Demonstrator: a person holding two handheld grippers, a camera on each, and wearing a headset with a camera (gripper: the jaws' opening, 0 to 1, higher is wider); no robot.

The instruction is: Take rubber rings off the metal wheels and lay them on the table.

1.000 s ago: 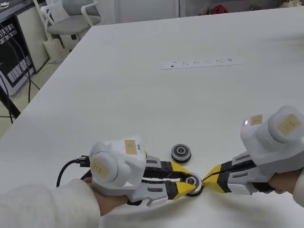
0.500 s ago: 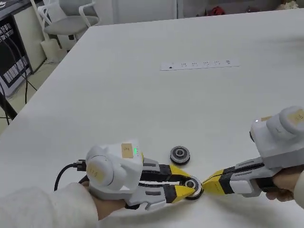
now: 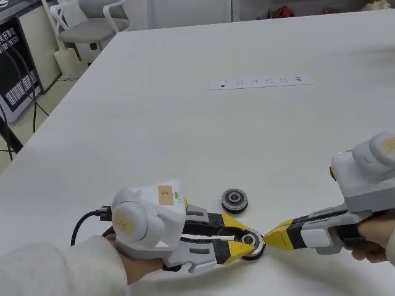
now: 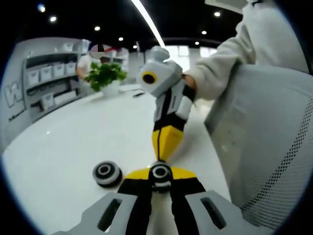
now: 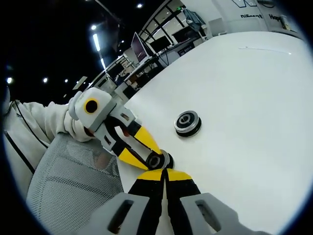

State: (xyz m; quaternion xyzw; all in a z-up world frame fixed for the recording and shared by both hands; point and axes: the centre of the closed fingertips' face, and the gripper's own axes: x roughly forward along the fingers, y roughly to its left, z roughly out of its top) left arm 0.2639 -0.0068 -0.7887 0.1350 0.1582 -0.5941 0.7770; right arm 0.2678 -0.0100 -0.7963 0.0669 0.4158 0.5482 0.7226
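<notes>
metal wheel (image 3: 252,239) clamped in left gripper (image 3: 245,238) jaws — right gripper (image 3: 269,237) jaws together, touching its rim.

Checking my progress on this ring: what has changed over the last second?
The right claw swung its rear end outward to the right, tip staying at the clamped wheel. The left claw kept its grip; the loose wheel did not move.

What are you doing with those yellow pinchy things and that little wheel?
A person is working two tools at a white table. The left tool is clamped on a small metal wheel, and the right tool, tips closed, touches its rim. A second wheel lies nearby, its black ring on.
</notes>
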